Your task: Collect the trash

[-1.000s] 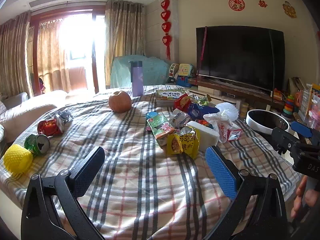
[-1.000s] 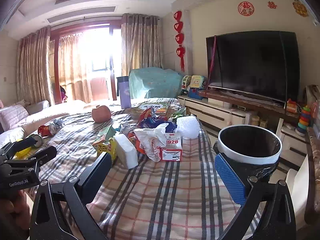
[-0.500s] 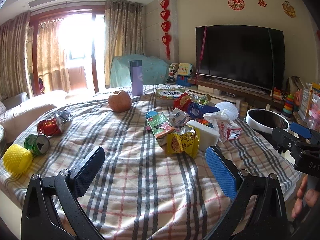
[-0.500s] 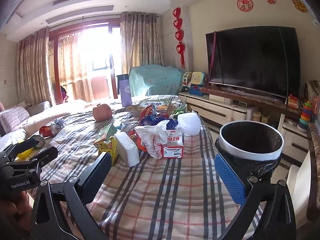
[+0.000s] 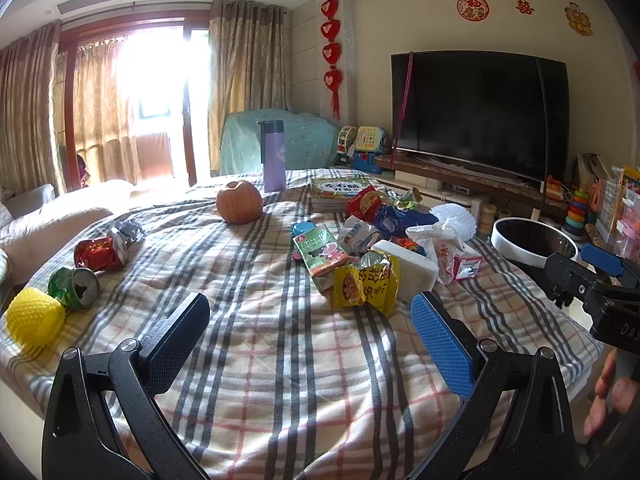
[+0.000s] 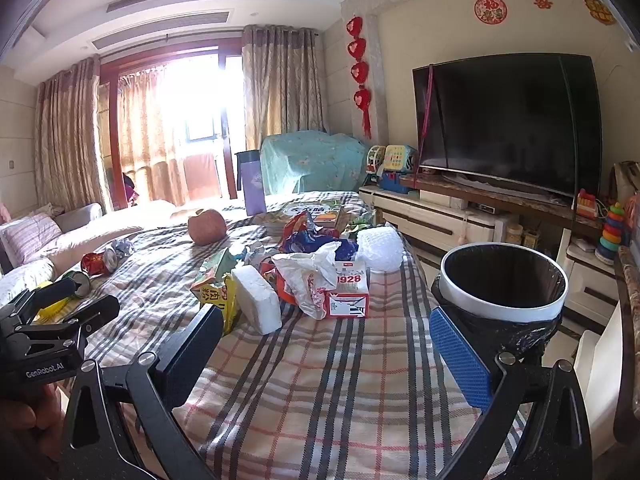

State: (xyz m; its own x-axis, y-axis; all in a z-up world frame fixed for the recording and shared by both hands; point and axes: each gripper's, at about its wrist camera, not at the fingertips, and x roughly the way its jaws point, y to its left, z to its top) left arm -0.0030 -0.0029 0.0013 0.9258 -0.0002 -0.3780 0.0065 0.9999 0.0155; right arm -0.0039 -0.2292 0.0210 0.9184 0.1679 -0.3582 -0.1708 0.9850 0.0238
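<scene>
A heap of trash lies on the plaid-covered table [image 5: 280, 360]: a yellow snack wrapper [image 5: 366, 285], a green carton [image 5: 320, 250], a white foam block [image 5: 406, 264], a white plastic bag [image 6: 310, 276] and a red-and-white box [image 6: 348, 294]. Two crushed cans [image 5: 100, 252] and a yellow foam net [image 5: 34, 318] lie at the left. A white-rimmed bin with a black liner [image 6: 502, 284] stands right of the table. My left gripper [image 5: 310, 340] is open and empty above the near table. My right gripper [image 6: 326, 354] is open and empty, its blue finger beside the bin.
An apple [image 5: 239, 208], a purple bottle [image 5: 273, 156] and a book [image 5: 340, 192] sit at the far side of the table. A TV [image 5: 480, 120] on a low cabinet is at the right, a sofa [image 5: 48, 216] at the left.
The right wrist view has shifted slightly, so the bin and trash heap sit a little differently in the frame. The left gripper has barely moved.
</scene>
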